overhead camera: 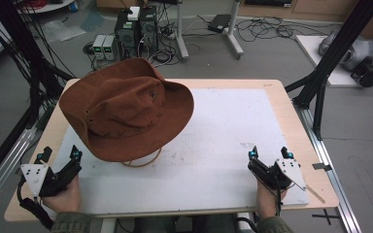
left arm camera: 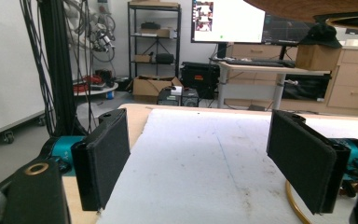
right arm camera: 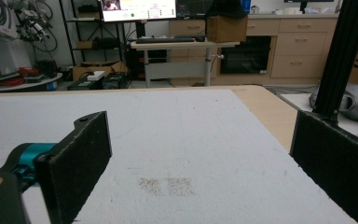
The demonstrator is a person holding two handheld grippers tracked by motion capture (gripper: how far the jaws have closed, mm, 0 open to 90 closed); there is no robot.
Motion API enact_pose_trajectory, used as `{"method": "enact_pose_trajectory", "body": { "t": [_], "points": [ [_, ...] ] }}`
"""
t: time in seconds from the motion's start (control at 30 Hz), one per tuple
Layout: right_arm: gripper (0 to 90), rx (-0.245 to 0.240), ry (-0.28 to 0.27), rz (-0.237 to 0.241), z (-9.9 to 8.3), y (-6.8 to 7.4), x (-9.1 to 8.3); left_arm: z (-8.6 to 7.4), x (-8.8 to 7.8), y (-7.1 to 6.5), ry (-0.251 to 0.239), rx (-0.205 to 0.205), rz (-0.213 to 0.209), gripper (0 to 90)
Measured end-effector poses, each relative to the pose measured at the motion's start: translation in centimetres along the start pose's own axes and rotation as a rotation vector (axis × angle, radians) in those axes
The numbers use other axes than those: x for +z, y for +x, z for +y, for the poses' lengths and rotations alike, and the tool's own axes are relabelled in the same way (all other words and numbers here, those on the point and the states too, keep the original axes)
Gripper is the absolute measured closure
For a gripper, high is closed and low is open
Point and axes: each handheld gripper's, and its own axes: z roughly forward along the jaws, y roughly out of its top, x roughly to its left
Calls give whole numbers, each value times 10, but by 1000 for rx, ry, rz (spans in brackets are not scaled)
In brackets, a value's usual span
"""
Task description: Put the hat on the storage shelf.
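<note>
1. A brown wide-brimmed hat (overhead camera: 126,109) sits crown-up on the far-left part of a white mat (overhead camera: 233,131) covering a wooden table (overhead camera: 291,111), its near brim hanging over a loop of tan chin cord (overhead camera: 145,160) that lies on the mat.

2. The left gripper (overhead camera: 58,156) rests at the mat's near-left corner, just short of the hat's brim, with its jaws spread wide and nothing between them; the left gripper view shows bare mat between the black pads (left arm camera: 105,156) and the hat's brim (left arm camera: 307,7) overhead at the upper right.

3. The right gripper (overhead camera: 268,154) lies near the mat's near-right corner, well apart from the hat, jaws likewise released and empty; the right gripper view looks across open mat (right arm camera: 182,140) toward the far edge.

4. Both hands (overhead camera: 65,194) hold their tools low and roughly level, pointing forward across the mat, forearms entering from the near edge of the table.

5. Likely risk: the soft brim may fold or slip if pinched on one side alone, tilting the hat; a jaw sliding in low could also snag the chin cord and drag the hat across the mat rather than lift it.

6. With the right gripper so far from the hat, a one-handed lift appears the likelier cause of any such tip.
</note>
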Motion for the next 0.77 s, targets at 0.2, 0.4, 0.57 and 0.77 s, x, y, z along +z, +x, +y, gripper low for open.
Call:
{"method": "enact_pose_trajectory", "body": {
  "t": [0.2,0.4,0.57,0.77],
  "points": [
    [45,6,14,9,-1,2,2,-1,2,1,5,-1,-3,214],
    [45,-2,15,21,-2,3,4,-2,2,3,9,-12,-2,214],
    [45,2,17,26,-2,2,5,-2,2,1,10,-12,-10,215],
    [46,20,24,29,-1,0,7,-3,5,-1,20,-19,-26,218]
  ]
}}
